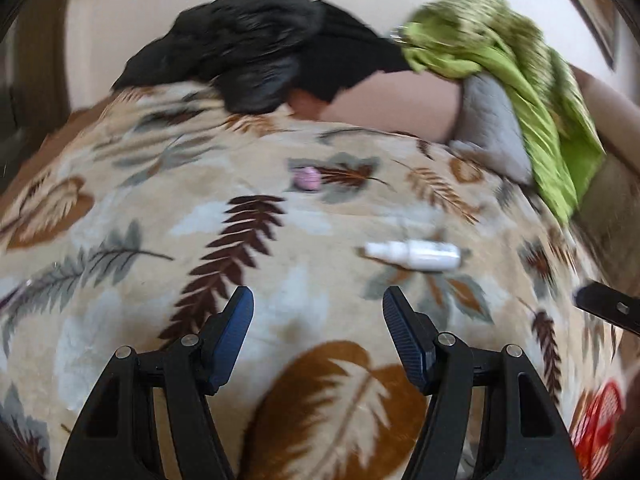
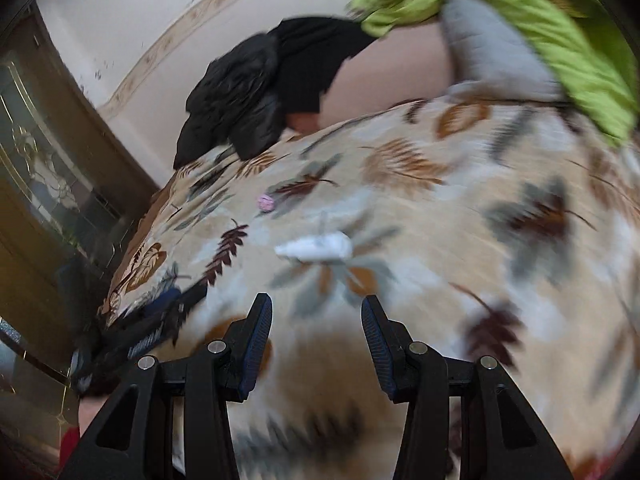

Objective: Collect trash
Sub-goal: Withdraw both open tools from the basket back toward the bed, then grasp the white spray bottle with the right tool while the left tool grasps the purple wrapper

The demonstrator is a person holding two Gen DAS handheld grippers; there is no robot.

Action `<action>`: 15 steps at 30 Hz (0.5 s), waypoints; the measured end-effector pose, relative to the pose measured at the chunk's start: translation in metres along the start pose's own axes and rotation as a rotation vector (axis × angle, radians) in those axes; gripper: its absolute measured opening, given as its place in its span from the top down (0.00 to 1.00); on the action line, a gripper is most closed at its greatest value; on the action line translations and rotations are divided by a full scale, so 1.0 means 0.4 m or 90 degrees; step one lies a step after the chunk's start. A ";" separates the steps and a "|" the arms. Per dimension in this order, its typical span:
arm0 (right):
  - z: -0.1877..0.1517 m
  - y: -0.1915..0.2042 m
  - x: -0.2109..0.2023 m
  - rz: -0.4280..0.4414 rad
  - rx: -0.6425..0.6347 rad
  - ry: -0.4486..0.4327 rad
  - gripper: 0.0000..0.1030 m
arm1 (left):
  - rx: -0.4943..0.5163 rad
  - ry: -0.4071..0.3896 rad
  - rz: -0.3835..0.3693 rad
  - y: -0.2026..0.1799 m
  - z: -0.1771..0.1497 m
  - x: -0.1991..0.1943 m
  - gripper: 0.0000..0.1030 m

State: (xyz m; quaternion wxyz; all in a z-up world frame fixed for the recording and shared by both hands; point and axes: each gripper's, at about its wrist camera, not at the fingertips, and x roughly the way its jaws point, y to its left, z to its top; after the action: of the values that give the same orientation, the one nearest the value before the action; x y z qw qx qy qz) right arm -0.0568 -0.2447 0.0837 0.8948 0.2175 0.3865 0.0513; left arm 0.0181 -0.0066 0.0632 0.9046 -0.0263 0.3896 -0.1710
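A small white plastic bottle [image 1: 414, 255] lies on its side on a leaf-patterned blanket [image 1: 280, 280], ahead and right of my open, empty left gripper [image 1: 318, 308]. It also shows blurred in the right wrist view [image 2: 316, 248], just ahead of my open, empty right gripper [image 2: 316, 316]. A small pink crumpled scrap [image 1: 307, 178] lies farther back on the blanket; it also shows in the right wrist view [image 2: 266, 202]. A black bag or garment [image 1: 256, 48] lies at the blanket's far edge, also in the right wrist view [image 2: 256, 88].
A green cloth [image 1: 516, 64] drapes over a grey cushion [image 1: 492, 128] at the back right. A red-and-white packet [image 1: 600, 420] sits at the lower right edge. The left gripper's body [image 2: 152, 328] shows at left in the right wrist view. A wooden glass-panel door [image 2: 40, 184] stands at left.
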 end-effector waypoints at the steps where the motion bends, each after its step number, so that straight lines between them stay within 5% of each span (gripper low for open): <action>1: 0.033 0.014 0.054 0.008 -0.013 0.018 0.51 | -0.010 0.003 0.004 0.010 0.006 0.005 0.36; 10: 0.184 0.012 0.372 0.000 -0.031 0.109 0.51 | -0.024 0.013 0.016 0.054 0.016 0.031 0.36; 15: 0.162 0.001 0.404 0.036 -0.027 0.159 0.51 | -0.043 0.024 0.015 0.082 0.019 0.048 0.36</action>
State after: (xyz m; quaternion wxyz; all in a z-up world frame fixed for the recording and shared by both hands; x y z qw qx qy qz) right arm 0.1019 -0.2249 0.0149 0.8422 0.2011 0.4876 0.1116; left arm 0.0452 0.0172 0.0493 0.8975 -0.0487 0.4126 -0.1477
